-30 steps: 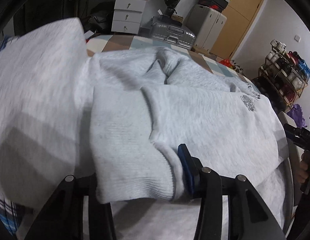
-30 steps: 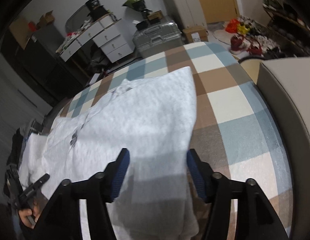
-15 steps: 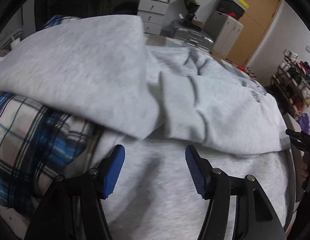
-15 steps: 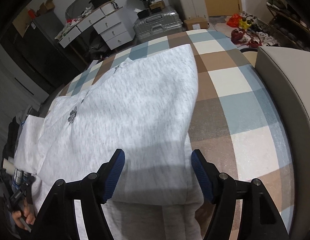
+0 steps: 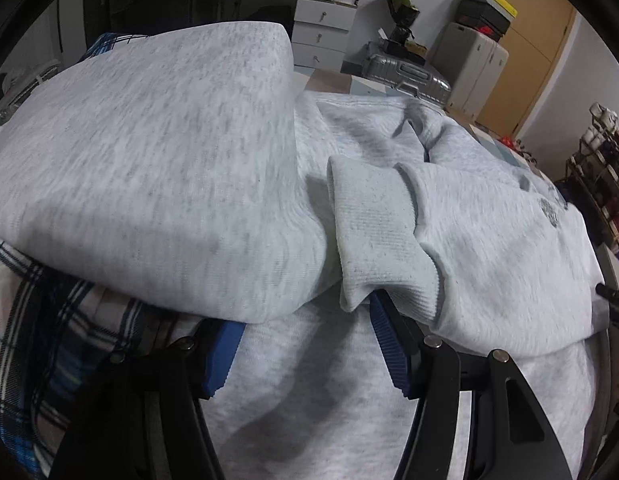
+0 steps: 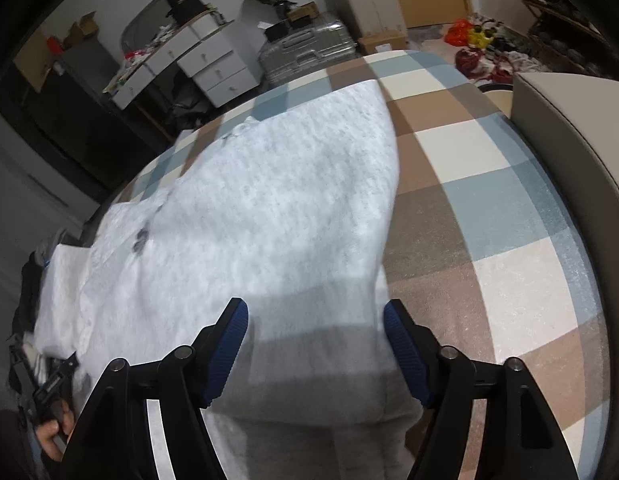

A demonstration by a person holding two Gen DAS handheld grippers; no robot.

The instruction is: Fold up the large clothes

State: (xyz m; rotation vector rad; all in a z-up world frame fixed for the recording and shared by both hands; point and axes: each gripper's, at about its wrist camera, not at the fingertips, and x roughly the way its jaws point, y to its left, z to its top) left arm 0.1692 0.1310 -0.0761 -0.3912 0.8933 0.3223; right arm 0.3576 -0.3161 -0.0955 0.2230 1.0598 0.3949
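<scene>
Your sweatshirt (image 5: 489, 240) is heathered light-grey knit cloth, matt and softly fuzzy; its cuff (image 5: 381, 240) is ribbed, finer texture. The checked cover (image 6: 489, 168) under it reads as soft matt cloth, faintly napped. Plaid fabric (image 5: 49, 340) by your left tongs (image 5: 305, 352) looks like thin woven cotton, hard to tell in the blur. Both tongs have matt black plastic arms with ridged blue pads (image 6: 229, 344), probably rubber. The suitcase (image 6: 305, 52) is grooved silvery hard shell, slightly glossy.
</scene>
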